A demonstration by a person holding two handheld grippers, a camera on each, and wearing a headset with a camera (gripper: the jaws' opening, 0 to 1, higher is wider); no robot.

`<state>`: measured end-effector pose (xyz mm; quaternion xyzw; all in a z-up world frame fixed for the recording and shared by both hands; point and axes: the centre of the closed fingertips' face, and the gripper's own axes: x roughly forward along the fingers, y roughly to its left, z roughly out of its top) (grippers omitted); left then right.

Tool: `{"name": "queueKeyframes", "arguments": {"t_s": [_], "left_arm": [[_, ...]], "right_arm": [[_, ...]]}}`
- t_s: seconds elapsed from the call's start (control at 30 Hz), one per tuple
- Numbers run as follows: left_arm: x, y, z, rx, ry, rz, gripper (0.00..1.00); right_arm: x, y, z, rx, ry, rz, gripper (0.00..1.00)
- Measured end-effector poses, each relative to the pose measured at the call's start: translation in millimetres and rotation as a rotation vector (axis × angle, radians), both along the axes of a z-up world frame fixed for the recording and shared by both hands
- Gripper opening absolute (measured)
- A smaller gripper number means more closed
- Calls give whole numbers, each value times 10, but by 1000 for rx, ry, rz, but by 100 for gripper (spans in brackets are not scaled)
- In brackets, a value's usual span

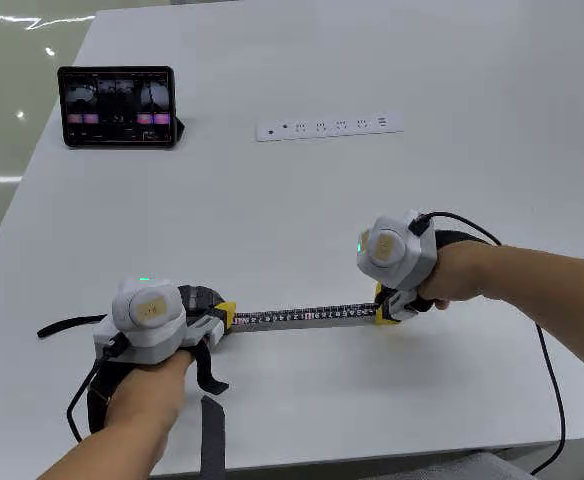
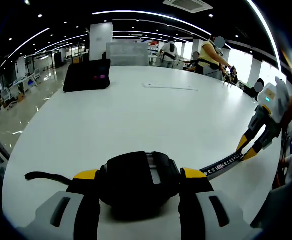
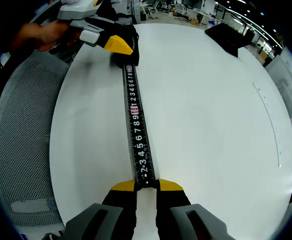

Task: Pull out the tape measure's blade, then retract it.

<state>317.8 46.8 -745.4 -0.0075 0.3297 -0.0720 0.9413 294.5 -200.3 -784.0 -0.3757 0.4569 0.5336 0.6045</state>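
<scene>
On the counter (image 1: 272, 220), the tape measure case (image 1: 203, 299) sits left, its blade (image 1: 302, 317) running right; behind lie a tablet (image 1: 117, 105), far left, and apparently a power strip (image 1: 329, 127).

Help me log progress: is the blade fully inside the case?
No, the blade stretches out from the case to the right hand-held gripper, numbers showing.

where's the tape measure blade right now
In the head view the blade lies stretched over the near part of the table, from the case in the left gripper to the right gripper pinching its tip.
</scene>
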Motion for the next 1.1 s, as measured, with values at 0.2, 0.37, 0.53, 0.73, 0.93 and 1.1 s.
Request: {"name": "queueKeyframes", "arguments": {"t_s": [0.2, 0.37, 0.53, 0.73, 0.93, 1.1], "left_arm": [[-7, -3, 4, -1, 2, 0, 59], [-4, -4, 2, -2, 3, -1, 59], [-2, -6, -1, -5, 6, -1, 59], [3, -9, -2, -9, 9, -2, 60], [7, -7, -2, -10, 11, -2, 60], [7, -9, -3, -12, 11, -3, 60]], "right_arm": [[2, 29, 4, 0, -4, 2, 10], [1, 53, 9, 1, -1, 10, 10], [-4, 79, 17, -2, 0, 17, 10], [-15, 104, 24, 0, -5, 13, 10], [-11, 139, 25, 9, -4, 7, 11], [-5, 163, 18, 12, -2, 3, 10]]}}
